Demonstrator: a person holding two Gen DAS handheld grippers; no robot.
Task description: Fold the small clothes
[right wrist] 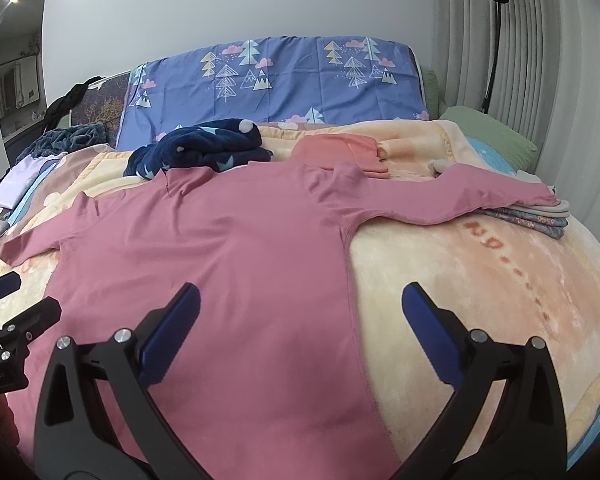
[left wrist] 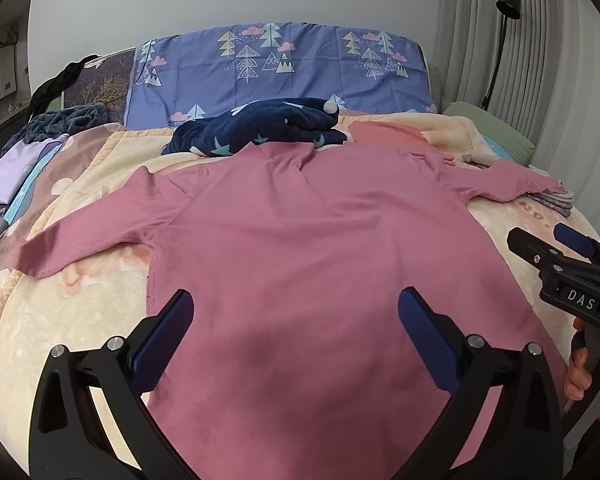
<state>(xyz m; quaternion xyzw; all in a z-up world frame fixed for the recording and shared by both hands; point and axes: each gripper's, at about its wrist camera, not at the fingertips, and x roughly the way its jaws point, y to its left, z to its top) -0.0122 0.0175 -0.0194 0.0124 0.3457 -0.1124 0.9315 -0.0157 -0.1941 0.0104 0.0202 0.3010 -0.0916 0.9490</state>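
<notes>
White capital letters reading "DAS" are showing on a small black plate on the body of the right gripper (left wrist: 538, 238), where it is entering the left wrist view from the right edge. On the peach blanket (right wrist: 480, 304), reddish marks resembling script are running beside a trail of dots, but they are staying too blurred and distorted to read as letters. The body of the left gripper (right wrist: 8, 296), at the left edge of the right wrist view, is carrying a faint strip of lettering that is appearing too small to make out. The blue pillowcase (left wrist: 300, 76) is displaying only printed trees, clouds and mountains, no words.
</notes>
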